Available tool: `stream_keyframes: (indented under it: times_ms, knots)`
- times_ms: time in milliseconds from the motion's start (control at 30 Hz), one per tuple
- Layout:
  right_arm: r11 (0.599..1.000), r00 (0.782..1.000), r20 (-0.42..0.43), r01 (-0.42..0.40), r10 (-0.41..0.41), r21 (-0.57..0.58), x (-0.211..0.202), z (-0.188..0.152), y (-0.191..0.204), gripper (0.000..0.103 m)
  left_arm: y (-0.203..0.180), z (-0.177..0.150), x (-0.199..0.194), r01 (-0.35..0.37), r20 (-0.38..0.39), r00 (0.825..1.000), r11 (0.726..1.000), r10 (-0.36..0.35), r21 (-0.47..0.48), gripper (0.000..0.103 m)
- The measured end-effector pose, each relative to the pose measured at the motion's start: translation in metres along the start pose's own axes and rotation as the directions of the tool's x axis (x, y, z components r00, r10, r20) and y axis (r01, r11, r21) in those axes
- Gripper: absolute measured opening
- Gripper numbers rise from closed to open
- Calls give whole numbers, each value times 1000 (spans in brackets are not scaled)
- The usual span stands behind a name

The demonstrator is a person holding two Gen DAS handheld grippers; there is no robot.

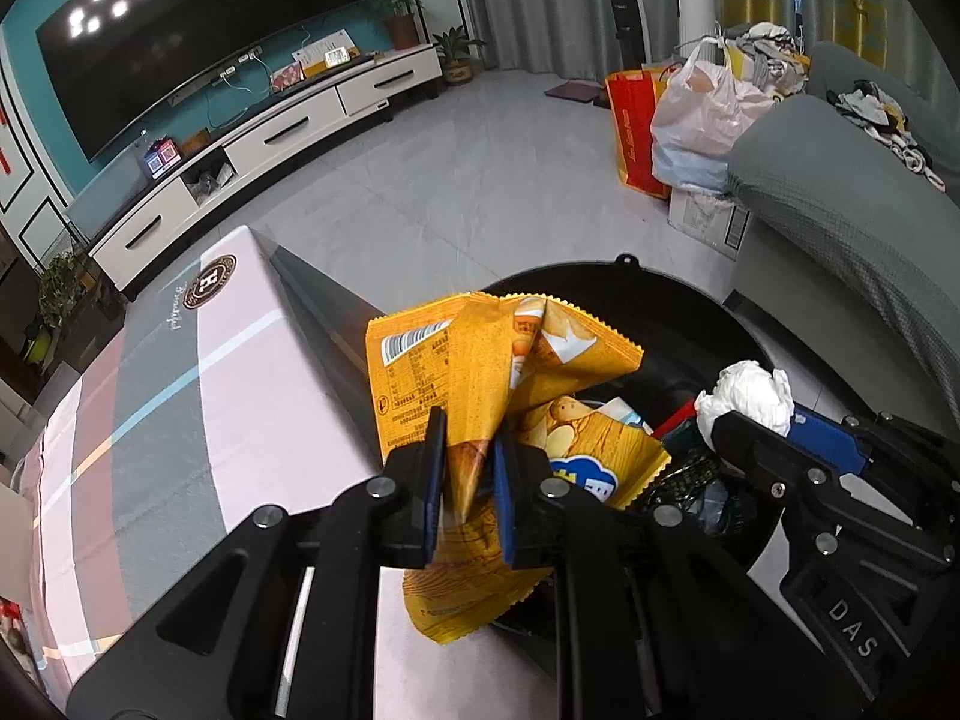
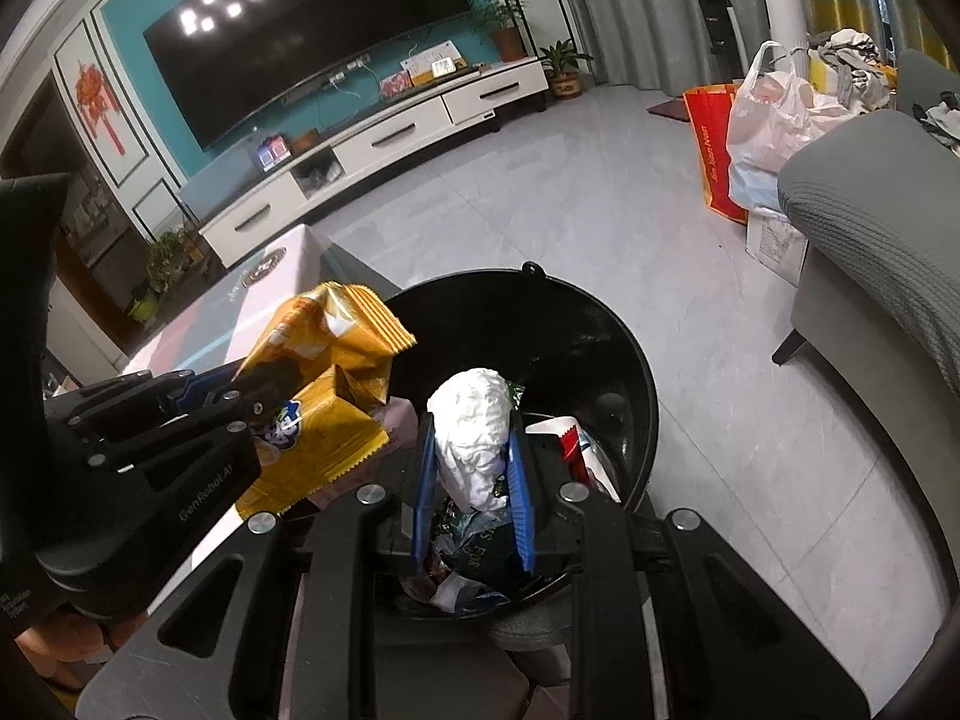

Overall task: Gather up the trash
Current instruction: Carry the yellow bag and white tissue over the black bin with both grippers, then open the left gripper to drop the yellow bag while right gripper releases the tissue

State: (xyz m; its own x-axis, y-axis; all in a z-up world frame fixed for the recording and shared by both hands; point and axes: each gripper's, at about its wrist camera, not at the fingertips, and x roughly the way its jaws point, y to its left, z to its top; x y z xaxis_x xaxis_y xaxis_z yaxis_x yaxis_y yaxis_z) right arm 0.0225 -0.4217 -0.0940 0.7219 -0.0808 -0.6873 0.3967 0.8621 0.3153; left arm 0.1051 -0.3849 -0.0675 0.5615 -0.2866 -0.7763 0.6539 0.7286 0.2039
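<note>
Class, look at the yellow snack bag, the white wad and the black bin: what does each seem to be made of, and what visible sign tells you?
Yellow snack bag: likely glossy printed plastic film, with sharp creases and zigzag-cut edges.
White wad: probably tissue or paper, matte and softly crumpled.
Black bin: apparently smooth moulded plastic; its inner wall shows soft sheen.

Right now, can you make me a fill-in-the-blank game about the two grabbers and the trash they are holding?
1. The left gripper pinches a crumpled chip bag whose color is ____.
2. The right gripper holds a wad of tissue whose color is ____.
3. Both pieces of trash hang over the black ____, which already has wrappers inside.
4. Beside the bin, the cloth-covered table has a round ____ printed on it.

Missing words: yellow; white; bin; logo
</note>
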Motion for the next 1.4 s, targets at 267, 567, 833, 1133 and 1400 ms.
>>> stream_keyframes:
  times_ms: [267, 567, 833, 1133, 1400]
  knots:
    - [1000, 1000, -24, 20, -20, 1, 7, -1, -3, 23, -3, 2, 7, -2, -12, 1000, 1000, 2, 16, 16]
    - [999, 999, -38, 32, -32, -3, 13, 0, -5, 23, -7, 2, 11, -5, -23, 1000, 999, 5, 32, 16]
    - [999, 998, -57, 37, -37, -8, 18, 0, -6, 23, -6, 1, 13, -6, -31, 999, 999, 7, 33, 16]
    - [999, 997, -67, 40, -40, -8, 19, -1, -6, 25, -6, 1, 14, -7, -35, 999, 999, 8, 36, 17]
    - [999, 997, -69, 43, -43, -4, 17, -1, -3, 32, -1, 0, 12, 5, -33, 999, 1000, -4, 20, 35]
